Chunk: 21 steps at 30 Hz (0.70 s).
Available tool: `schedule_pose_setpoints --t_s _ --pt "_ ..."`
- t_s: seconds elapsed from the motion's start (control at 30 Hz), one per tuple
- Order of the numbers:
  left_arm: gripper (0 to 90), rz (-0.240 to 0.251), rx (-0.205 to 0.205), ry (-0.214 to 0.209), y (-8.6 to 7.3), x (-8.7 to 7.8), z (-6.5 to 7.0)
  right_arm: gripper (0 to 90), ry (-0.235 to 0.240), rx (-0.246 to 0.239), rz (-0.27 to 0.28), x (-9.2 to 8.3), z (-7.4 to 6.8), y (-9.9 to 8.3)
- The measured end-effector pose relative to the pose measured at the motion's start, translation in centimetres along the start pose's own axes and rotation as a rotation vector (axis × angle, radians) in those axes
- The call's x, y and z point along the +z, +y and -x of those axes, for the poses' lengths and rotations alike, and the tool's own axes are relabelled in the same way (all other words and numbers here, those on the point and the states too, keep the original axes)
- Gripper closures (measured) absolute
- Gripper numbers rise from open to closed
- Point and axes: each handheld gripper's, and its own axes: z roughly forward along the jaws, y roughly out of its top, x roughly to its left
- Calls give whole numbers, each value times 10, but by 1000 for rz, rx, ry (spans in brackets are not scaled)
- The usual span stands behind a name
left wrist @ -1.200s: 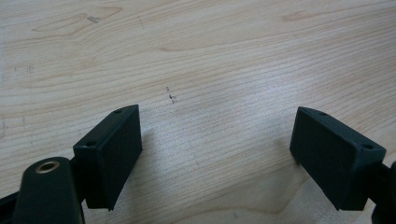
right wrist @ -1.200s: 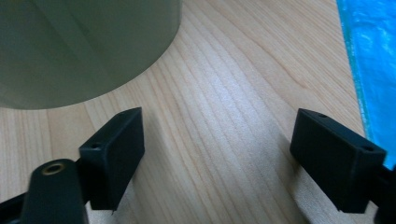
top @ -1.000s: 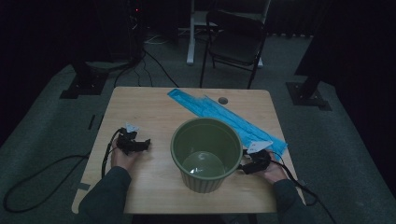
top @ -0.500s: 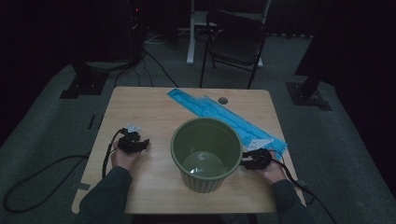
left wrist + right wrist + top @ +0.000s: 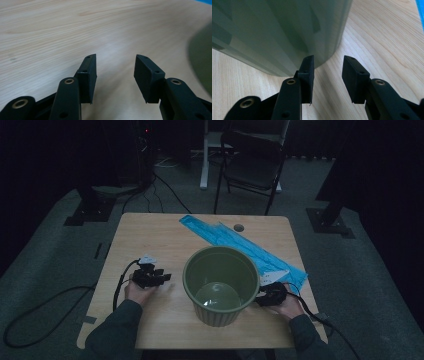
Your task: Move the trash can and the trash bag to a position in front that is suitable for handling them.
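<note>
A ribbed, olive-green plastic bucket stands upright near the front edge of the pale wooden table, between my two hands. My left gripper hovers over bare tabletop to the left of the bucket, apart from it, pointing toward it. In the left gripper view its two black jaws stand well apart with nothing but wood grain between them — they have just been closing a little, and they grip nothing. The bucket's green wall is a blur at the right edge of that view.

My right gripper sits just beside the bucket's right side, low by its base. In the right gripper view the jaws stand partly open — they closed partway and hold nothing; the bucket's ribbed wall looms just beyond the left jaw tip, and I cannot tell whether it touches. Behind the bucket, a long flat blue plastic sheet lies slantwise across the table.
</note>
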Motion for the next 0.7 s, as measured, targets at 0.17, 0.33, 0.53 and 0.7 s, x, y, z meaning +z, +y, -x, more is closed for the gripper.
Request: schedule_pose_setpoints --t_s 0.17,0.33,0.53,0.7 --pt "529 -3 94 -35 2 -3 15 617 6 0 3 0 -1 1" --pt "529 10 183 -75 2 -11 32 616 31 -2 12 -5 -3 1" --pt "518 31 238 -169 0 -22 54 601 46 -16 16 -11 -9 2" --pt "518 60 261 -264 1 -30 61 593 65 -19 26 -16 -15 3"
